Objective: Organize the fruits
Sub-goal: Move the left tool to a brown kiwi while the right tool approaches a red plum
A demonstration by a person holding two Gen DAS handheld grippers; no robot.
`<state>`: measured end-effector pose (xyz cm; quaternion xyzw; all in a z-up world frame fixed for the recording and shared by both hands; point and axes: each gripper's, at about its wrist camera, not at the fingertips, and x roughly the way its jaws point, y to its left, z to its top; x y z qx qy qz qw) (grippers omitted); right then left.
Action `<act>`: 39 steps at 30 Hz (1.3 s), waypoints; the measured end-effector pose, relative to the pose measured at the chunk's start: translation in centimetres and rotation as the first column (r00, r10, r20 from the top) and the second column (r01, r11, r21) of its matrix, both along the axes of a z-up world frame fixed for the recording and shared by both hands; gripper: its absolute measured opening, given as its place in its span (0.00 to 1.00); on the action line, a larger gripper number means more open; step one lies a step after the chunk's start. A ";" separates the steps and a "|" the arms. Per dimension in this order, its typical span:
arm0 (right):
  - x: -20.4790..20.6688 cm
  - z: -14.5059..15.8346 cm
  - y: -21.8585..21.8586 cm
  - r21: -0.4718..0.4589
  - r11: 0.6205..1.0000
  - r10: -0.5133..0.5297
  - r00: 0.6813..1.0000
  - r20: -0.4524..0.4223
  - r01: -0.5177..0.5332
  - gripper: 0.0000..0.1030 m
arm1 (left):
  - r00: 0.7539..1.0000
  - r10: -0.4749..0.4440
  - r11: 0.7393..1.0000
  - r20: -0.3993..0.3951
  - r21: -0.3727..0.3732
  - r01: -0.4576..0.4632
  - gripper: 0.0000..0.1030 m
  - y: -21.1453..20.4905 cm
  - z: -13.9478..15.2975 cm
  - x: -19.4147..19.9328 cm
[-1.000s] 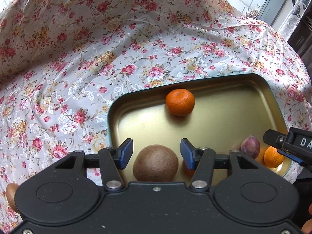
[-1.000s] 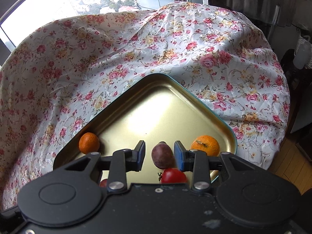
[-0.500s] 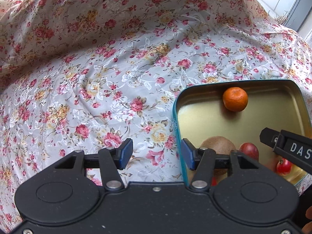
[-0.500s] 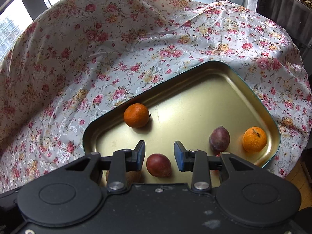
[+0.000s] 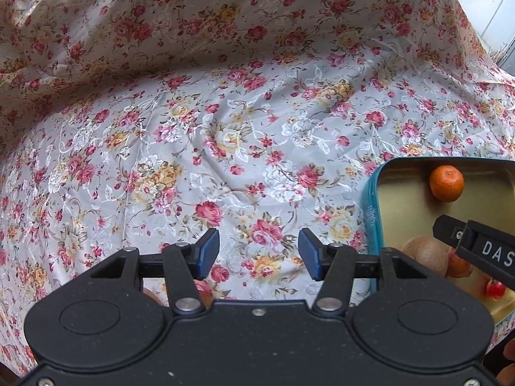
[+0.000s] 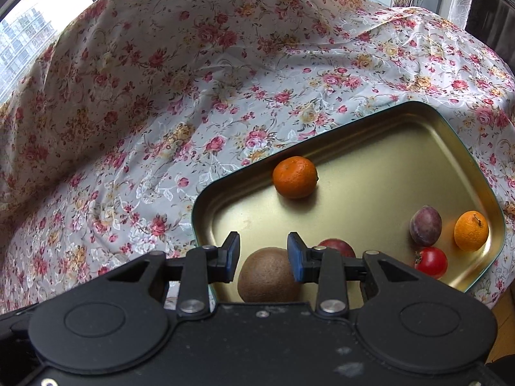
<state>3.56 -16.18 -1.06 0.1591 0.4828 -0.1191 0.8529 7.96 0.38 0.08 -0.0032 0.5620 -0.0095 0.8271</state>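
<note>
Your right gripper (image 6: 263, 256) hangs spread and empty over the kiwi (image 6: 267, 275) at the tray's (image 6: 370, 189) near edge; your left gripper (image 5: 258, 254) gapes over bare cloth (image 5: 225, 128). The kiwi looks soft, fuzzy and round: take it across its middle, gently, or it may bruise or roll

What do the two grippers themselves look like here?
Both look alike: the left gripper and right gripper have matte black bodies with two round embossed discs, silver screws and blue finger pads. In the left view, the right gripper's side shows white letters "DAS". No cables or sleeves visible.
</note>
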 end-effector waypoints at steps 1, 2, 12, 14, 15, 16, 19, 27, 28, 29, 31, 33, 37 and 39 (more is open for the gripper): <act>0.1 0.0 0.3 0.004 1.000 0.007 1.000 0.000 -0.007 0.35 | 1.000 0.009 1.000 0.002 0.002 -0.009 0.58 0.5 0.1 0.0; 0.3 0.0 0.8 0.010 1.000 0.017 1.000 0.000 -0.017 0.35 | 1.000 0.019 1.000 0.006 0.004 -0.019 0.58 1.1 0.2 0.0; 1.8 -0.2 5.8 0.043 0.989 0.140 0.990 -0.015 -0.140 0.35 | 0.995 0.102 0.995 -0.018 0.015 -0.101 0.58 7.3 -0.1 0.5; 2.2 -0.4 6.8 0.064 0.982 0.178 0.984 -0.025 -0.176 0.35 | 0.992 0.124 0.992 -0.022 0.027 -0.123 0.58 8.7 -0.3 0.7; 2.3 -0.5 7.3 0.079 0.977 0.203 0.979 -0.032 -0.200 0.35 | 0.991 0.134 0.991 -0.024 0.033 -0.133 0.58 9.3 -0.3 0.7; 2.5 -0.7 7.8 0.096 0.970 0.227 0.973 -0.038 -0.223 0.35 | 0.989 0.143 0.989 -0.025 0.036 -0.142 0.58 9.8 -0.4 0.8; 2.9 -1.2 9.5 0.145 0.948 0.295 0.954 -0.059 -0.285 0.35 | 0.984 0.174 0.984 -0.045 0.038 -0.172 0.58 11.6 -0.7 1.0; 3.0 -1.3 13.5 0.093 0.915 0.401 0.912 -0.092 -0.393 0.35 | 0.966 0.217 0.971 -0.144 -0.070 -0.229 0.58 14.9 -1.2 -0.1; 3.0 -1.3 13.6 0.100 0.912 0.406 0.909 -0.091 -0.397 0.35 | 0.964 0.219 0.970 -0.150 -0.075 -0.232 0.58 15.1 -1.2 -0.3; 2.9 -1.3 13.7 0.109 0.909 0.413 0.906 -0.091 -0.403 0.35 | 0.962 0.221 0.969 -0.160 -0.079 -0.236 0.58 15.2 -1.2 -0.7; 2.6 -1.3 13.7 0.112 0.904 0.423 0.901 -0.095 -0.412 0.35 | 0.955 0.231 0.962 -0.184 -0.104 -0.253 0.58 15.4 -1.1 -1.4; 2.3 -1.3 13.9 0.094 0.901 0.433 0.896 -0.099 -0.424 0.35 | 0.951 0.238 0.954 -0.196 -0.136 -0.266 0.58 15.5 -1.0 -2.0; 1.4 -1.7 13.9 0.053 0.900 0.436 0.894 -0.103 -0.432 0.35 | 0.955 0.246 0.956 -0.166 -0.120 -0.267 0.58 15.4 0.0 -3.2; 0.9 -1.9 13.8 0.042 0.904 0.428 0.898 -0.101 -0.426 0.35 | 0.963 0.235 0.963 -0.135 -0.102 -0.249 0.58 15.4 0.6 -4.2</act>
